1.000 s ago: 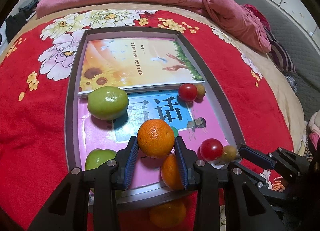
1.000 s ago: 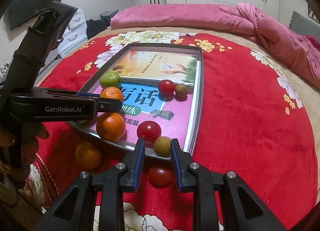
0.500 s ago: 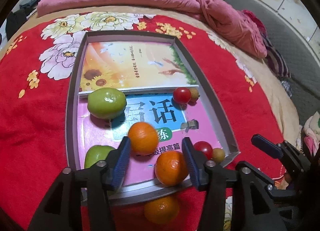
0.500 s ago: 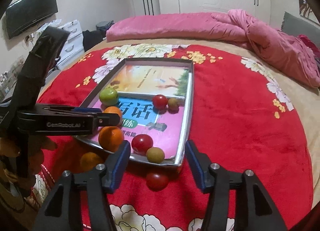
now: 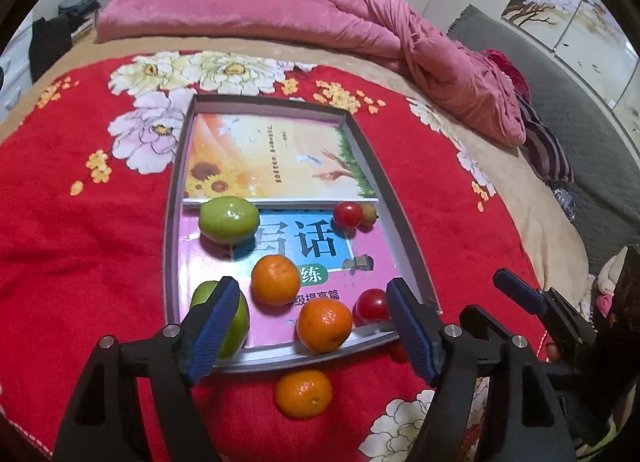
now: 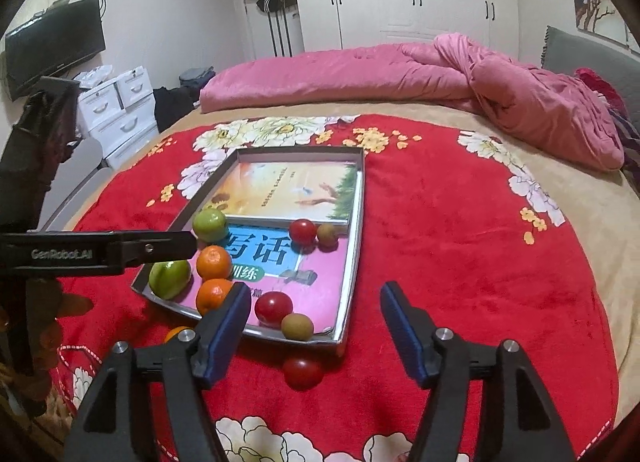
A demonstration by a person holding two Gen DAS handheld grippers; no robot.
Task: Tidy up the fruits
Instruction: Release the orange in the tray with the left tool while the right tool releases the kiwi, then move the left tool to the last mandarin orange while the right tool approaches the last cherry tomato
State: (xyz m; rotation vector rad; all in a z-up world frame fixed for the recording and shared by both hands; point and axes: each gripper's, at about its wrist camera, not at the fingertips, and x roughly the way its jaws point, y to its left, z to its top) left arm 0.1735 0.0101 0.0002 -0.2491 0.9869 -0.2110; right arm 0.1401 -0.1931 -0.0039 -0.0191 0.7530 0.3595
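1. Left wrist view: the left gripper (image 5: 310, 320) is seen at lower centre with jaws opening; nothing is pressed by the pads. Two oranges (image 5: 275, 279) (image 5: 324, 325) are seen in the tray (image 5: 408, 240), lower centre, resting on a pink book (image 5: 360, 246). A third orange (image 5: 304, 393) lies on the red blanket (image 5: 80, 262) just below the tray rim.

2. Right wrist view: the right gripper (image 6: 312, 330) is seen at the bottom with jaws opening and nothing gripped. A red tomato (image 6: 303, 372) lies on the blanket between the fingers, just outside the tray's near edge. Two green fruits (image 6: 210, 225) (image 6: 169, 279) are noted at the tray's left side.
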